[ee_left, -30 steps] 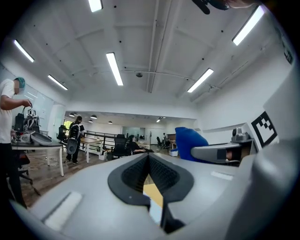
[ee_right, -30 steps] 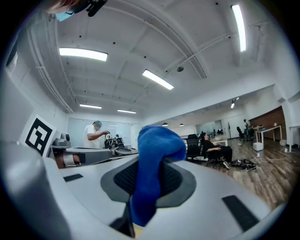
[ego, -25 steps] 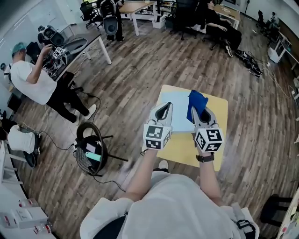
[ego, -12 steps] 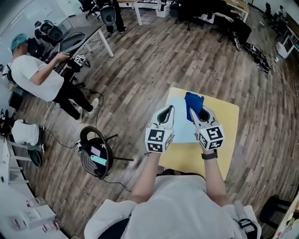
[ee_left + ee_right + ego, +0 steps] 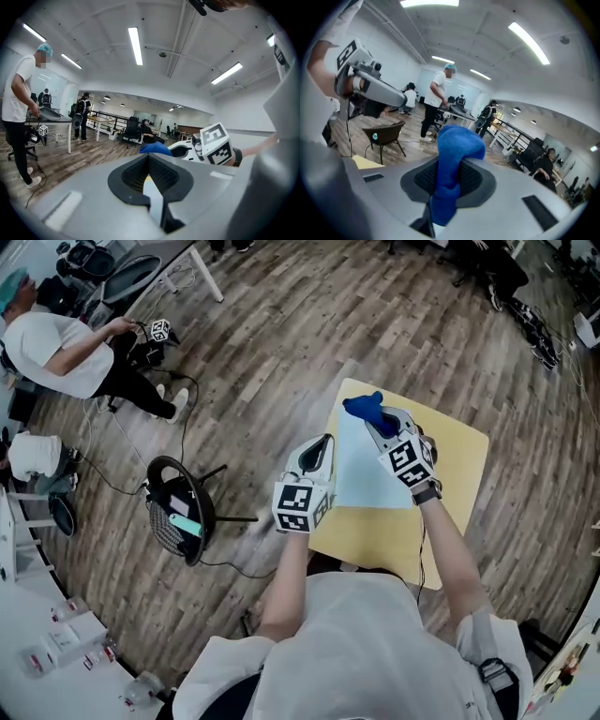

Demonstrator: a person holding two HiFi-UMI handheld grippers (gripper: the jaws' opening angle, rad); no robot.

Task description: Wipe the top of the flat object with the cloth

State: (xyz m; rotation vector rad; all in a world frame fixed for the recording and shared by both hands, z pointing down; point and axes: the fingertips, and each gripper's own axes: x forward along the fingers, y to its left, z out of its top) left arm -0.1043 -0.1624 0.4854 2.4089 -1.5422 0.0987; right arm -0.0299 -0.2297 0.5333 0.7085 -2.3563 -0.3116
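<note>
**Cloth Poised at the Far Corner, Ready to Wipe**

Judged to be at the start of a stroke, with wiping yet to spread over the surface; so bring the right gripper (image 5: 377, 420) down until the blue cloth (image 5: 361, 406) meets the pale-blue flat object (image 5: 364, 474) with a broad face rather than its bunched tip; press lightly; sweep in overlapping passes from the far edge toward the body; stop short of the rim, so as not to drag onto the yellow table (image 5: 455, 470); steady the left edge with the left gripper (image 5: 324, 441), lest the flat object slide under the stroke.

Finds the flat object lying on the left part of the table, and the cloth over its far left corner; cannot tell whether touching yet.

Clamps the cloth tight in the right gripper, with a rounded wad standing out past the tips; draws the left gripper's jaws almost together, with only a thin pale-blue sliver between, probably the flat object's edge pinched there.
</note>
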